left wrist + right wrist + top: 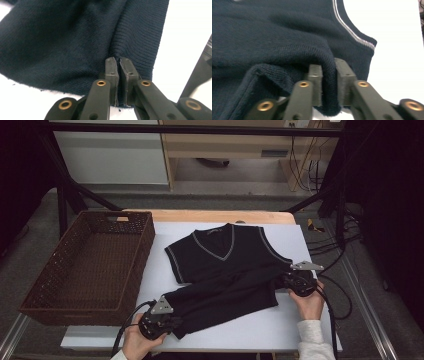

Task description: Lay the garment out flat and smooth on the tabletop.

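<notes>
A dark navy knitted vest [220, 265] with a grey-trimmed V-neck lies on the white board [280, 325], its lower part lifted and folded up over the chest. My left gripper [172, 320] is at the vest's near left corner, shut on the ribbed hem [135, 50], pads nearly together on the thin cloth. My right gripper [285, 279] is at the right side, shut on a thick fold of the vest [328, 75] that bulges between its pads [315, 82]. The grey-trimmed armhole [354, 35] lies just beyond it.
A brown wicker basket [135, 270] stands at the left, overhanging the board's edge. Cables trail over the table's right side [345, 290]. A wooden table edge [200, 216] runs behind the board. A person's hands [310, 302] hold both grippers.
</notes>
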